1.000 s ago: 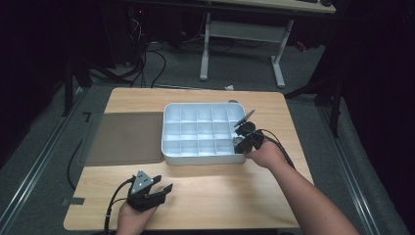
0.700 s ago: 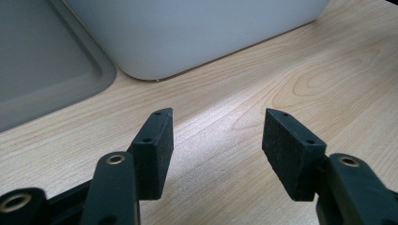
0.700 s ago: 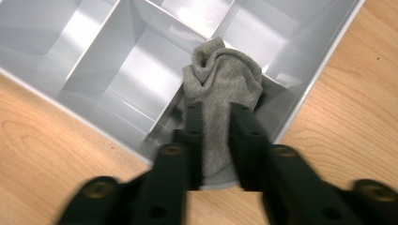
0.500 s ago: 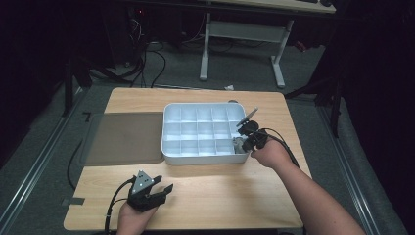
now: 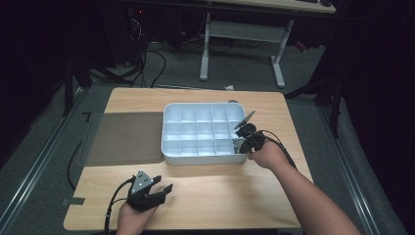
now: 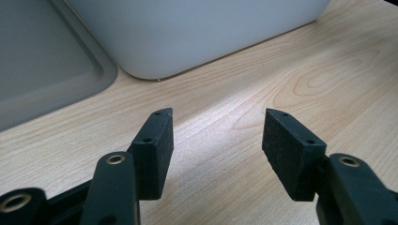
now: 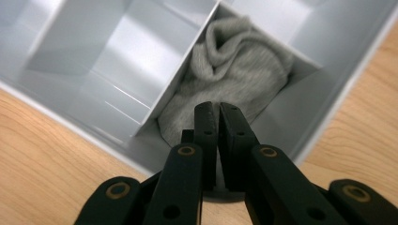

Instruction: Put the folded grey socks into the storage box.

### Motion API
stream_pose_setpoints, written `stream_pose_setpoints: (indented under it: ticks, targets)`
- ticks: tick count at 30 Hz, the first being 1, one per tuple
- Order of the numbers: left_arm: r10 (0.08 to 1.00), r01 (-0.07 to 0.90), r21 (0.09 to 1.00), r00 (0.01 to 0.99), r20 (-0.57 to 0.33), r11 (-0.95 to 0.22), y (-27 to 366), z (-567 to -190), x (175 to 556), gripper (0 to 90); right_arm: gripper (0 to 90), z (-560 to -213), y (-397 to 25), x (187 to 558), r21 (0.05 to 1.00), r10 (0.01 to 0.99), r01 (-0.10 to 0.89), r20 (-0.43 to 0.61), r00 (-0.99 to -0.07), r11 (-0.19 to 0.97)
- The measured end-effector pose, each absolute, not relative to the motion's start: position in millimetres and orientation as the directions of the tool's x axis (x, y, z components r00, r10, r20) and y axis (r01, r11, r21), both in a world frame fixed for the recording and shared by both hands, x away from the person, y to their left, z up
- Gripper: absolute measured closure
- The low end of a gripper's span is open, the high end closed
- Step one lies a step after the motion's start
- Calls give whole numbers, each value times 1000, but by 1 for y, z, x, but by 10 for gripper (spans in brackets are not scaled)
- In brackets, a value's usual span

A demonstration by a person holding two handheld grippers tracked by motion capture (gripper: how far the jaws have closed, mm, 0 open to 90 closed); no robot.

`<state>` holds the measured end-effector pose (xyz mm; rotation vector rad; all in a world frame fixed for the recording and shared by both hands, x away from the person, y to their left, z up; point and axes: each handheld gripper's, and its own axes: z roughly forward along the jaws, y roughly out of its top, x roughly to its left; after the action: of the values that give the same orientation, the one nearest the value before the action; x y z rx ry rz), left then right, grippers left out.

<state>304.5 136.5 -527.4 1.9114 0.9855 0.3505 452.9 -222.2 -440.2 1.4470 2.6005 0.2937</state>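
Sock [image 7: 234,70] sits bunched in the corner cell of the white tray [image 5: 169,132], dead ahead of the right claw [image 7: 218,112], whose jaws are pressed together, maybe pinching fabric. Left claw [image 6: 216,136] rests spread, lower left, far off.

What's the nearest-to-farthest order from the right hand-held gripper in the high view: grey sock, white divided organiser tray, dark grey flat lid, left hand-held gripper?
1. Grey sock, at the right hand-held gripper, in the tray's near-right corner compartment.
2. White divided organiser tray, just left of it.
3. Left hand-held gripper, near-left on the table.
4. Dark grey flat lid, far left; close to 3.
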Motion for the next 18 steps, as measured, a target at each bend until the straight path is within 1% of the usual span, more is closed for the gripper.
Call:
stream_pose_setpoints:
  ticks: [4,7,11,14,18]
  targets:
    - [754,490,835,640,-149,-251,136,-527,304,440,900,-429,-222,459,281,860,819,-59,-506,501]
    - [755,492,834,639,-151,-249,137,-527,304,440,900,-432,-222,466,281,869,827,-62,-491,487]
    - [756,492,835,637,-152,-247,138,-527,305,440,900,-442,-220,474,255,876,843,-42,-480,474]
    - [757,493,836,635,-156,-242,138,-527,305,440,900,-449,-218,480,250,869,837,-40,-493,487]
    - [757,493,835,635,-156,-242,139,-527,305,440,900,-457,-215,484,210,874,851,-34,-485,481]
